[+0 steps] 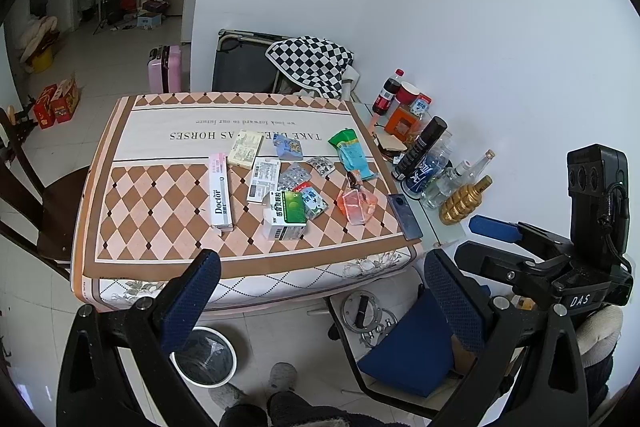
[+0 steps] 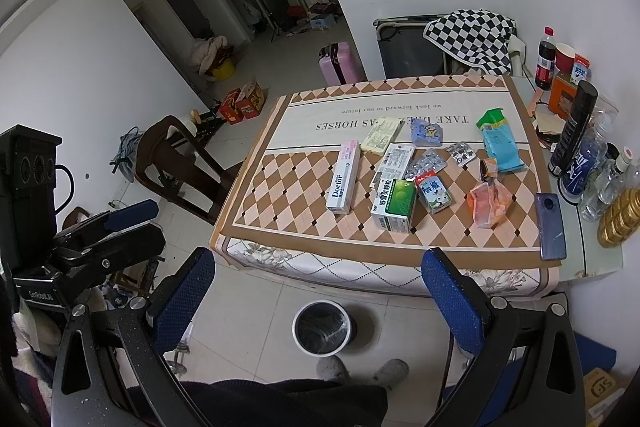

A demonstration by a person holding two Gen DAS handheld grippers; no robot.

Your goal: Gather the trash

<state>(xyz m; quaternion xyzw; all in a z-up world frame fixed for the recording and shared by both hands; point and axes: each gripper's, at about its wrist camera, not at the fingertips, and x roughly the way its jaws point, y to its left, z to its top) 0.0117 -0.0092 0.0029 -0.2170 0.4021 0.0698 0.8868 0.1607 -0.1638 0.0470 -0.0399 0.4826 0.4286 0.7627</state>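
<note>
Trash lies on the table's patterned cloth [image 1: 160, 203]: a long white "Doctor" box [image 1: 221, 191], a green and white medicine box [image 1: 286, 215], flat cartons [image 1: 245, 149], blister packs [image 1: 294, 175], a green and blue wrapper [image 1: 352, 151] and an orange plastic bag [image 1: 357, 205]. The same litter shows in the right wrist view, with the "Doctor" box [image 2: 343, 181] and medicine box [image 2: 394, 205]. A lined white bin [image 1: 205, 357] [image 2: 323, 327] stands on the floor before the table. My left gripper [image 1: 320, 303] and right gripper [image 2: 320, 303] are open and empty, held off the table's near edge.
A dark phone [image 1: 405, 211] lies at the cloth's right edge. Bottles, a spray can [image 1: 420, 147] and a gold jar [image 1: 464, 205] crowd the glass strip by the wall. A wooden chair [image 2: 180, 163] stands left, a blue-cushioned chair [image 1: 412, 347] lower right.
</note>
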